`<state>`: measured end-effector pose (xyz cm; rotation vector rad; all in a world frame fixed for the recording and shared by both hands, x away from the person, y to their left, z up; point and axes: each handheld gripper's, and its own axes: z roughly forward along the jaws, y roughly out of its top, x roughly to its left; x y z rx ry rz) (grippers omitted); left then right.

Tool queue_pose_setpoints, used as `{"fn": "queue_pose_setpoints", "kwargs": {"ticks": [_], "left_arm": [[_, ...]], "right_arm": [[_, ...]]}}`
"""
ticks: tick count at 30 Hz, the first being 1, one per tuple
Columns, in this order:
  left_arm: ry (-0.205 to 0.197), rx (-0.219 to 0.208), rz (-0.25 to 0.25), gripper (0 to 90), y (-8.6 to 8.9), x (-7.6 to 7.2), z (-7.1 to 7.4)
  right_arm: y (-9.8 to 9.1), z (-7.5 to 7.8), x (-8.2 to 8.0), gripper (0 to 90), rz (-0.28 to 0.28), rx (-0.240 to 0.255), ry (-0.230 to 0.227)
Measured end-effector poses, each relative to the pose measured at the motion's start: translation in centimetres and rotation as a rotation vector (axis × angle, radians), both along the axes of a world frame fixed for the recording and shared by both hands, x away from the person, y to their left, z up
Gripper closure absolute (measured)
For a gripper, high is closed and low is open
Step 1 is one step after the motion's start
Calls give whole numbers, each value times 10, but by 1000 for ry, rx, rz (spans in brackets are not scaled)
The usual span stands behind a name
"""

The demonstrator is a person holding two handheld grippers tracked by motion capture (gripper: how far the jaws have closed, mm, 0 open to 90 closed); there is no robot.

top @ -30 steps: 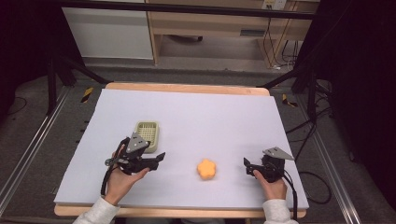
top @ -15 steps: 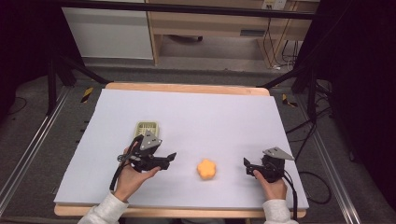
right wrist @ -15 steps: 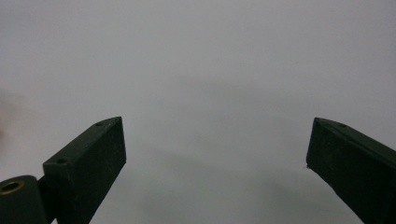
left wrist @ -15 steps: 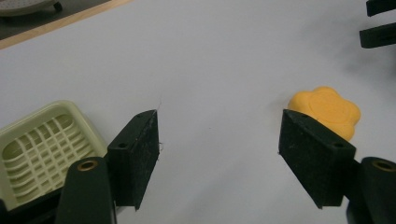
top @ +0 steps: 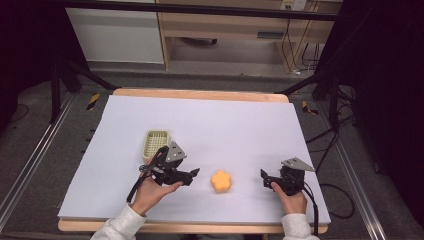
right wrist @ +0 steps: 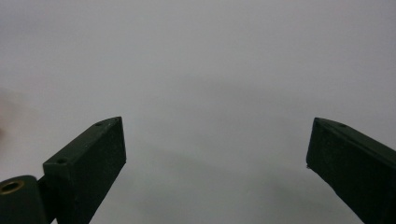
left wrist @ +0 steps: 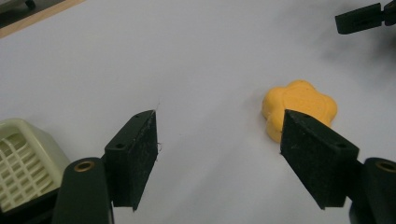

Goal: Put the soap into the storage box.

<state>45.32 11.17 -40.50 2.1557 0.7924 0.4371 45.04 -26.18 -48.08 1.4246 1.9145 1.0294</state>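
Note:
An orange flower-shaped piece lies on the white table sheet near the front. My left gripper is just left of it, open, jaws pointing right toward it. In the left gripper view the orange piece lies ahead, partly behind the right jaw, and nothing is between the jaws of my left gripper. A pale green small basket stands behind the left hand; its corner shows at lower left. My right gripper rests open to the right of the piece. The right gripper looks onto bare sheet.
The table's wooden edge runs along the back. A pale cabinet and wooden shelving stand beyond it. Cables trail from the right gripper off the table's right side. The other gripper's jaw tip shows far off.
My left gripper has moved right, away from the basket, closing in on the orange piece. The right gripper has stayed put.

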Motion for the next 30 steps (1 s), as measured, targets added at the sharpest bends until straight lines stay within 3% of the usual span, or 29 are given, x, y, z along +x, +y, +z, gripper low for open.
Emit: {"fn": "queue_pose_setpoints", "kwargs": {"ticks": [15,30], "left_arm": [[31,38,-68,260,-34,-3,-5],[61,80,-114,241,-58,-3,-12]], "right_arm": [[0,0,0,53,1,-2,2],[1,0,0,52,2,3,3]]}}
